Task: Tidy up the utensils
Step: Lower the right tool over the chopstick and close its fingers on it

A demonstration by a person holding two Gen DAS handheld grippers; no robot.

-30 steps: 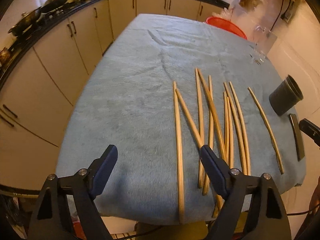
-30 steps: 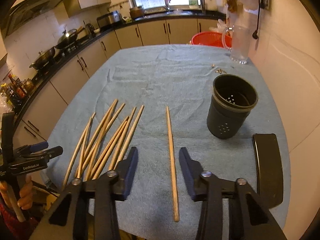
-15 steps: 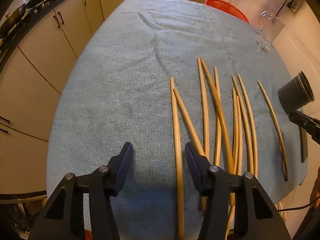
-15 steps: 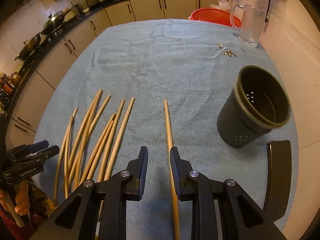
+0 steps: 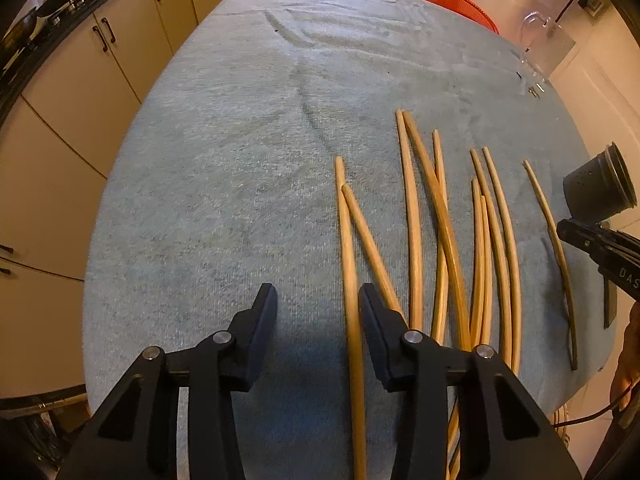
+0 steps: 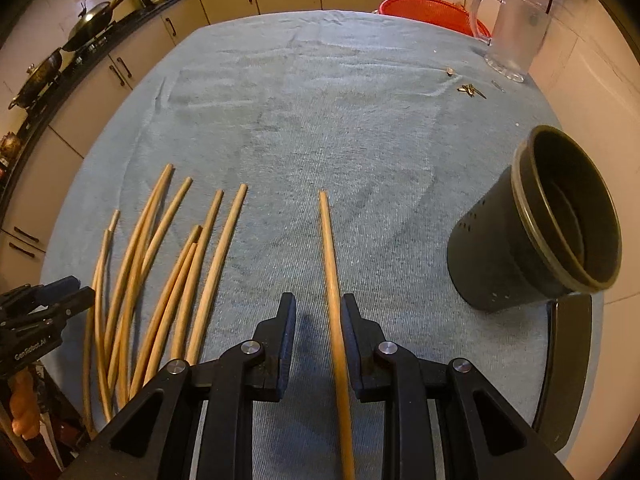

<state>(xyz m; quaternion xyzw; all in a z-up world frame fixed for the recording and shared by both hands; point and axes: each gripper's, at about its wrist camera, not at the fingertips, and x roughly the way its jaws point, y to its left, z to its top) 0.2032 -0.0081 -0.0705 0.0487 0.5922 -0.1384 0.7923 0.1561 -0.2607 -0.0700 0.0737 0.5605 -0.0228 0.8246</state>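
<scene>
Step in hand: pick-up of chopsticks from the towel-covered bench (image 6: pixel 360 120), both hands working at once. Landmark: the dark perforated holder (image 6: pixel 532 236), standing upright at the right side of the bench, mouth empty as far as can be seen. Right tongs (image 6: pixel 318 312) straddle the lone chopstick (image 6: pixel 330 264), which lies by itself between the holder and the main bundle; their jaws have just been closing, and the stick sits against the inner face of the right-hand pad with a clear gap on the other side, so not yet pinched. Left tongs (image 5: pixel 318 306) hang over the chopstick farthest from the holder (image 5: pixel 348 264); their jaws have also just been closing, remain spread, and the stick runs just inside the right-hand pad, whether touching it I cannot tell. The remaining chopsticks (image 5: pixel 460 240) lie loosely fanned, some crossing, between that stick and the lone one. A flat dark lid-like piece (image 6: pixel 568 364) rests just beside the holder on its near side. Judgement: next move calls for finishing each closure until both pads bear on the wood, then lifting clear of the towel, tipping each stick toward upright and dropping it into the holder. The left stick has a neighbour crossing close to it; closing should take one stick only.
</scene>
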